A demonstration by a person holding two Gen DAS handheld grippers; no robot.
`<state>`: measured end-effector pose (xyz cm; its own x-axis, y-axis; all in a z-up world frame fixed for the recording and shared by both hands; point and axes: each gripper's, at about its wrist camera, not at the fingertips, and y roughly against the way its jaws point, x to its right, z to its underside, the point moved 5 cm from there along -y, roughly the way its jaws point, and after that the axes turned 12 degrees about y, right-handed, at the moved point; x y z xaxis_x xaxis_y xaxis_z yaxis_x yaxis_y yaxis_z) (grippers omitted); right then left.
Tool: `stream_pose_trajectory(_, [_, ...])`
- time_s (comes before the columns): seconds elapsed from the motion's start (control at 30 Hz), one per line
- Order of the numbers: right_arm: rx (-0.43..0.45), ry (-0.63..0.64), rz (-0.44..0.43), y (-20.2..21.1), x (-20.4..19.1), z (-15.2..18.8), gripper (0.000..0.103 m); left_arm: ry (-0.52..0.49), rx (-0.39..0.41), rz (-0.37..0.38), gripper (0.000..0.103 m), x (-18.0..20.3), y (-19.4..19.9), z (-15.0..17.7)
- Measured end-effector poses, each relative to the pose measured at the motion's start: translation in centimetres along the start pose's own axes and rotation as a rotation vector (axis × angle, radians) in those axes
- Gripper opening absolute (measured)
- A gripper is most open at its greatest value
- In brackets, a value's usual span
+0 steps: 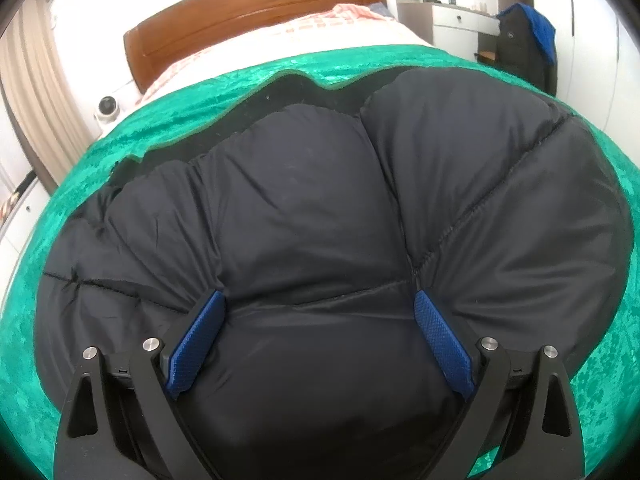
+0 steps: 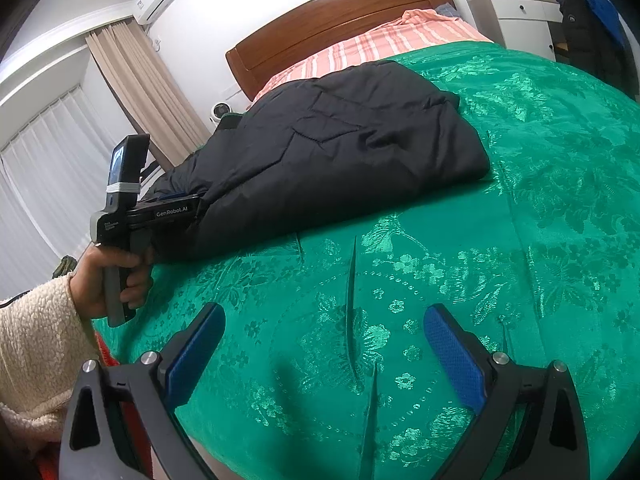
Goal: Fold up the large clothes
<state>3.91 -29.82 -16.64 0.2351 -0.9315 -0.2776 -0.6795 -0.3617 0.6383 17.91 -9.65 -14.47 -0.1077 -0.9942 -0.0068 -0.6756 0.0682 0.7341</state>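
Observation:
A black puffer jacket (image 1: 304, 208) lies folded in a thick bundle on a green bedspread (image 1: 52, 216). My left gripper (image 1: 320, 304) is open, its blue pads (image 1: 200, 336) pressed wide apart against the jacket's near edge. In the right wrist view the jacket (image 2: 332, 152) lies at the left of the bed, and the left gripper's body (image 2: 160, 216) pushes into its near end, fingertips hidden by the fabric. My right gripper (image 2: 324, 320) is open and empty above the bare green bedspread (image 2: 520, 200), well right of the jacket.
A wooden headboard (image 2: 336, 20) and a pink striped sheet (image 2: 384, 44) are at the bed's far end. A white dresser (image 2: 516, 16) and a dark coat on a chair (image 2: 592, 28) stand at the right. Curtains (image 2: 132, 88) hang at the left.

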Motion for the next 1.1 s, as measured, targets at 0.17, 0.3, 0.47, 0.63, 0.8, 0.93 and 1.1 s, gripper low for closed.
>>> stream_pose_trajectory(0.17, [0.002,-0.001,0.001,0.0,0.0,0.1,0.099,-0.009,-0.026,0.007,0.096,0.1,1.5,0.1])
stream_pose_trajectory(0.3, [0.002,-0.002,-0.003,-0.1,0.1,0.1,0.099,-0.083,-0.005,0.000,0.096,1.2,2.8,1.8])
stream_pose_trajectory(0.47, [0.001,0.006,-0.011,-0.2,-0.1,0.0,0.099,-0.114,0.004,-0.047,0.096,1.8,1.8,2.3])
stream_pose_trajectory(0.63, [0.008,-0.012,-0.019,0.1,0.4,0.1,0.099,-0.105,0.003,-0.058,0.098,1.7,1.1,2.5])
stream_pose_trajectory(0.8, [0.008,-0.025,-0.026,-0.1,0.9,0.1,0.099,-0.100,0.010,-0.047,0.098,1.6,1.0,2.9])
stream_pose_trajectory(0.93, [0.003,-0.013,-0.019,-0.2,0.8,0.1,0.099,-0.099,0.015,-0.048,0.098,1.4,0.9,3.1])
stream_pose_trajectory(1.1, [0.002,-0.010,-0.019,-0.3,0.7,0.1,0.099,-0.096,0.009,-0.047,0.098,1.2,1.1,3.2])
